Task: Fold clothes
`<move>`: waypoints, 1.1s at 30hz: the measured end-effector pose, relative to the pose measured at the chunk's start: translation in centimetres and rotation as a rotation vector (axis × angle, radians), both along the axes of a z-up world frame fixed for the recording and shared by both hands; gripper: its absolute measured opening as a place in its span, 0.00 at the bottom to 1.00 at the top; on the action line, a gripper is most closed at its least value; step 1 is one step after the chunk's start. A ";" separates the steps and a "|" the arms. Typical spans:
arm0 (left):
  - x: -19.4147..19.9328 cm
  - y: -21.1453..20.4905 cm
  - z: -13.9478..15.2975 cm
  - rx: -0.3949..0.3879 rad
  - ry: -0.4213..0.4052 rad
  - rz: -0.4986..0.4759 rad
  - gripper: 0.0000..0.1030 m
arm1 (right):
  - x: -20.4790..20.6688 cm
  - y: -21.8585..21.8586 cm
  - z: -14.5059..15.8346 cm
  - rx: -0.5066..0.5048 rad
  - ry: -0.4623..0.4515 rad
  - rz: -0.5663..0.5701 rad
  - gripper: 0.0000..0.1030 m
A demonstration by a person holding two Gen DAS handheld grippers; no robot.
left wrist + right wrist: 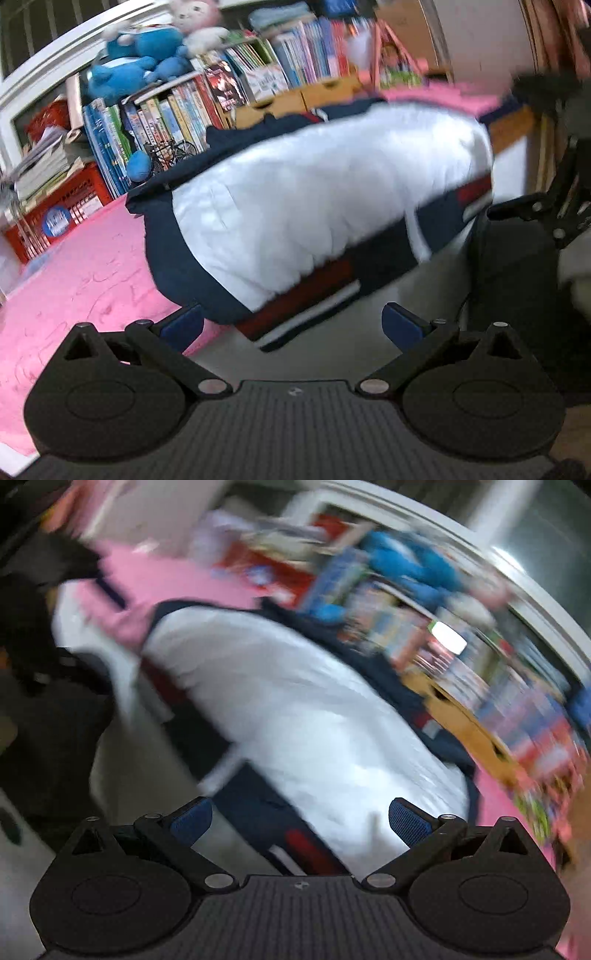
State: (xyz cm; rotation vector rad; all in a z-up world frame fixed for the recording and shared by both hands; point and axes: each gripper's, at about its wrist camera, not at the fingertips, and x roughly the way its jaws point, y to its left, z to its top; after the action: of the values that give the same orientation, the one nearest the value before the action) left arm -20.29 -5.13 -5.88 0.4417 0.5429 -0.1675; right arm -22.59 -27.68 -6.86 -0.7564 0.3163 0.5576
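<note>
A folded jacket (314, 199), white with navy edges and red and white stripes, lies on the pink bed cover (74, 288), its lower hem hanging over the bed's near edge. My left gripper (291, 325) is open just in front of that hem, with nothing between its blue pads (400, 325). The right wrist view is blurred by motion. It shows the same jacket (295, 709) ahead of my right gripper (299, 821), which is open and holds nothing. At the left wrist view's right edge is the other gripper's black body (546, 210).
A bookshelf (192, 107) packed with books runs behind the bed, with blue plush toys (140, 59) on top. A red crate (62, 210) sits at the far left. Wooden drawers (303, 98) stand behind the jacket. Grey floor (332, 354) lies below the bed edge.
</note>
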 end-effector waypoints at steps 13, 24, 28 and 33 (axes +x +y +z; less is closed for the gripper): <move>2.7 2.7 6.9 -0.159 -0.244 0.251 1.00 | 1.5 2.2 1.8 0.007 -0.286 -0.160 1.00; 0.5 6.6 2.5 -0.383 0.002 0.236 1.00 | 0.7 -2.5 -0.7 -0.002 -0.060 -0.168 1.00; 1.5 10.9 0.7 -0.713 0.163 0.249 1.00 | 2.4 -8.1 1.4 0.358 0.197 -0.268 1.00; 3.1 11.6 -0.5 -0.819 0.145 0.327 1.00 | 5.0 -10.8 1.5 0.504 0.267 -0.395 1.00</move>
State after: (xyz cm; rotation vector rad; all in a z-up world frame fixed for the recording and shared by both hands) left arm -17.20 6.48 -6.37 -0.4583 0.6296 -0.0951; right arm -17.58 -38.51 -5.38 -0.1214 0.5335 0.3383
